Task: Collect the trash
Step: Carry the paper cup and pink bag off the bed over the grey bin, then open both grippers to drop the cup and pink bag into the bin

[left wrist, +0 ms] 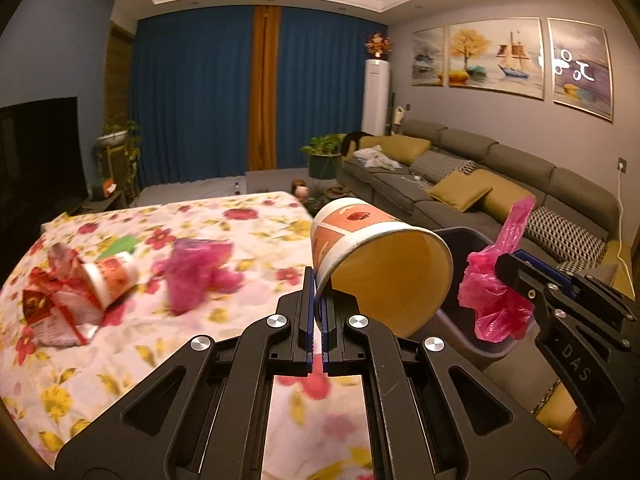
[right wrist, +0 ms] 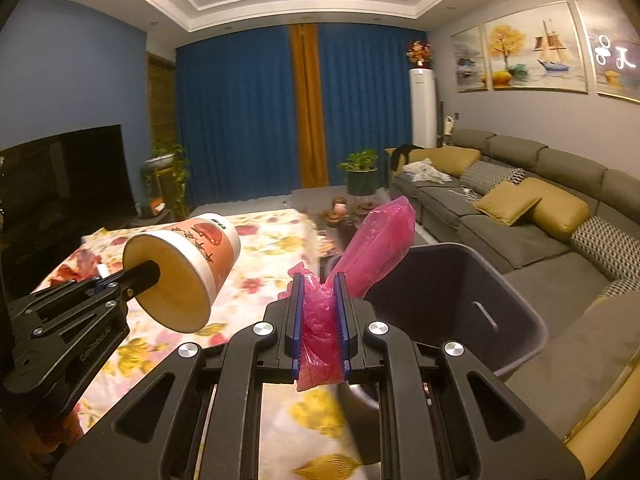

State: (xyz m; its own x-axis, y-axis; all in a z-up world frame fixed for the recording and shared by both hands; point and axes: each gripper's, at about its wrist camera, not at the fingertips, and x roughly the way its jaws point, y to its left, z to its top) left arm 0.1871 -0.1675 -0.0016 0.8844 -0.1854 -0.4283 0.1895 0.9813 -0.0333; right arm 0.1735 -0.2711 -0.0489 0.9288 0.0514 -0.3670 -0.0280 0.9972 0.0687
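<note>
Pink plastic bag [right wrist: 320, 320] clenched in right tongs [right wrist: 319, 312], paper cup [left wrist: 376, 260] rim pinched in left tongs [left wrist: 316, 312], both near grey bin [right wrist: 520, 312] lower right. Still on bench [left wrist: 120, 360]: second cup [left wrist: 114, 276], wrappers [left wrist: 52, 304], another pink bag [left wrist: 200, 272].

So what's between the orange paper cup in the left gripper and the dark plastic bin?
Nothing solid. In the left wrist view the orange paper cup overlaps the dark plastic bin's rim; the right wrist view shows only flowered tablecloth between them.
</note>
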